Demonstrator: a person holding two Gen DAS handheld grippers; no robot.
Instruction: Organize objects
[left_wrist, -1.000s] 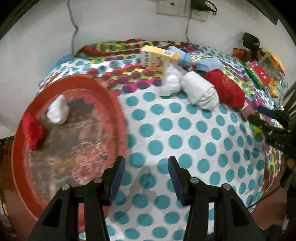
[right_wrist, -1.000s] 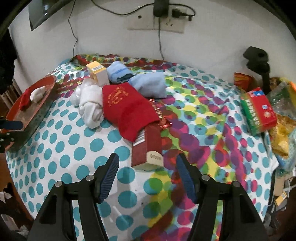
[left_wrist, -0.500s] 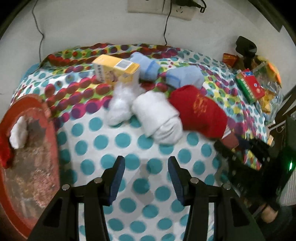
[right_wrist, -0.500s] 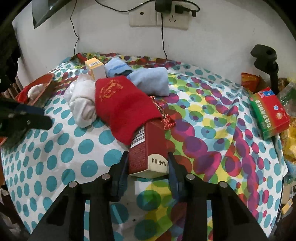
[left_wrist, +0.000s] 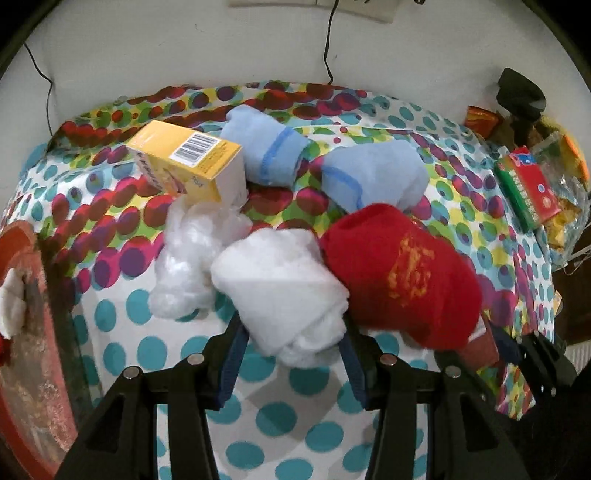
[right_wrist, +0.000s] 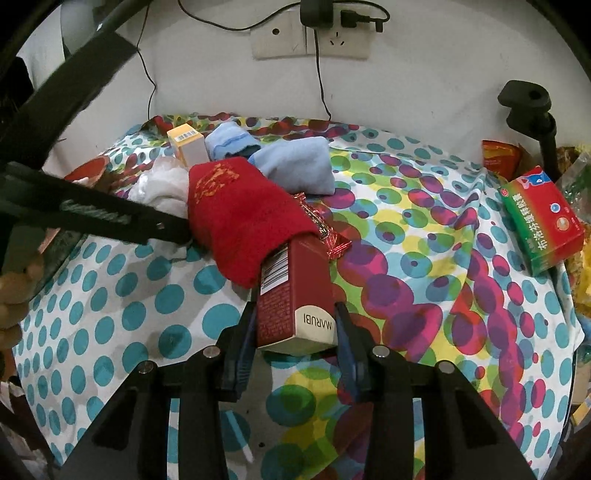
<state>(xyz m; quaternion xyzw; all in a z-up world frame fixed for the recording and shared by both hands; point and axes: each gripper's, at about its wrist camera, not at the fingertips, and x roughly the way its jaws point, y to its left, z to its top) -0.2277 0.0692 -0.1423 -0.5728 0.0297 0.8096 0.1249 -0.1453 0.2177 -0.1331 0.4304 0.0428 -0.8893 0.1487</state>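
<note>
Clamping a red box on the dotted cloth, the right gripper pins both sides; the left gripper straddles a white roll, pads apart. Behind lie a red sock, blue socks and a yellow box.

Your two views are evenly lit from above, with soft shadows under the black fingers on the polka-dot cloth. Fisheye bending curves the edges, the corners go black, and the left view is slightly blurred.
</note>
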